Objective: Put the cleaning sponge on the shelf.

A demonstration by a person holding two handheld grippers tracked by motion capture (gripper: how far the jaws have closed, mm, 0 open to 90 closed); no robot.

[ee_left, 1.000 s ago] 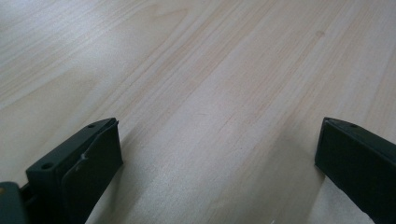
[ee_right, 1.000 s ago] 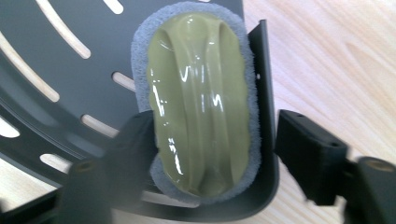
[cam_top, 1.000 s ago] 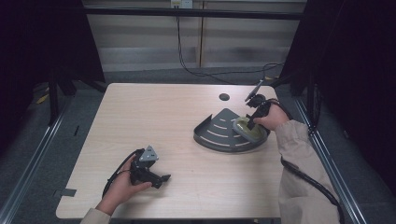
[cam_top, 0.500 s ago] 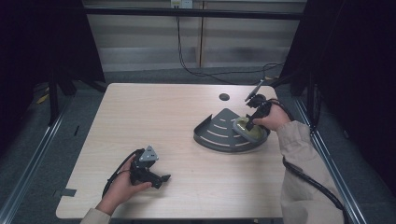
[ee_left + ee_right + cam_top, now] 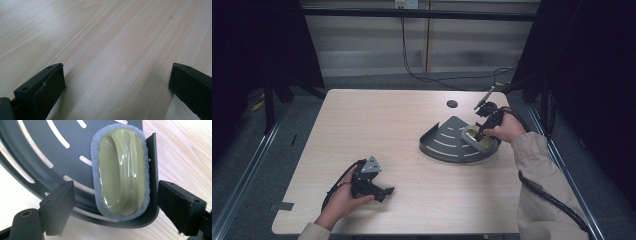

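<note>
Right gripper (image 5: 113, 216) spread wide over the olive scrubber (image 5: 121, 170) in the slotted corner rack (image 5: 37, 157); centre on its ridge before closing. Left gripper (image 5: 117, 90) spread, empty.

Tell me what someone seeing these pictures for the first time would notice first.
Probably the olive-green scrubber with a grey sponge edge, lying in a dark slotted fan-shaped rack on the table's right side. The right gripper hangs just above it, open, one of its fingers over the rack and the other beyond the rack's rim. Near the front left, the left gripper rests open on bare wooden table.
</note>
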